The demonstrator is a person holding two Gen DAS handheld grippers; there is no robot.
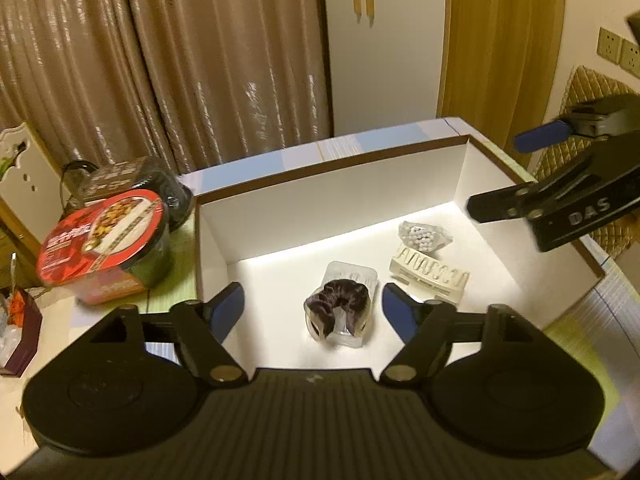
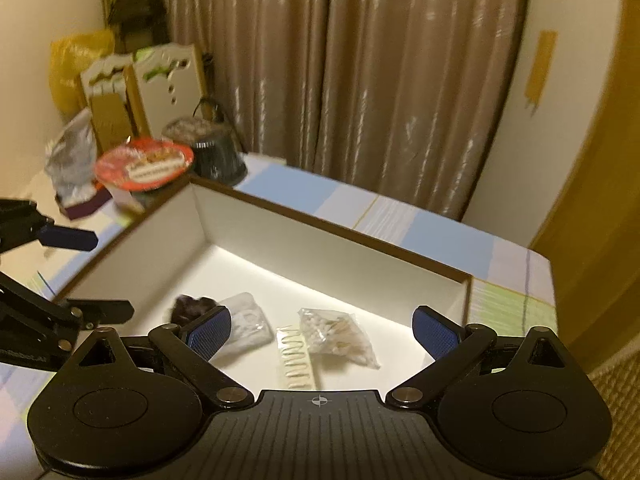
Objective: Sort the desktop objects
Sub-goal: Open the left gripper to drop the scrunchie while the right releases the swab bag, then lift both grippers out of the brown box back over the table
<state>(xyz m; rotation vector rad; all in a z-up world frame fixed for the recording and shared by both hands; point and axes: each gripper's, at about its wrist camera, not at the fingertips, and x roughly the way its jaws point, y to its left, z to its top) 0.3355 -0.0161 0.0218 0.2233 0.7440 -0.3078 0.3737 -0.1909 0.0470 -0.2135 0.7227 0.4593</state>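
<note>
Both grippers up over the white box, empty-handed. Left gripper spread wide, nothing between the pads, aimed down at the box floor. Right gripper likewise spread wide and empty, above the near wall of the box.

Inside the box, on the floor: dark hair scrunchie lying on a clear plastic packet; just beside it, toward the box's right wall, a cream hair clip; behind the clip, nearer the back wall, a clear bag of cotton swabs. All four grouped close together mid-floor, likely dropped in one by one, small toiletry-type things kept together.

Outside the box, off its left wall: red-lidded instant noodle bowl tilted, leaning, with a dark-lidded bowl just behind it toward the curtain. Probably food left out on purpose as a separate group, or next in line — cannot tell which. Purple tray further left of the box, contents blurred.

Judged: sorting well along, small items already in. Wide-open fingers fit either a fresh release or readiness for a bulky grab; the noodle bowl would need that full spread. Risk: tilted bowl tipping when touched.
</note>
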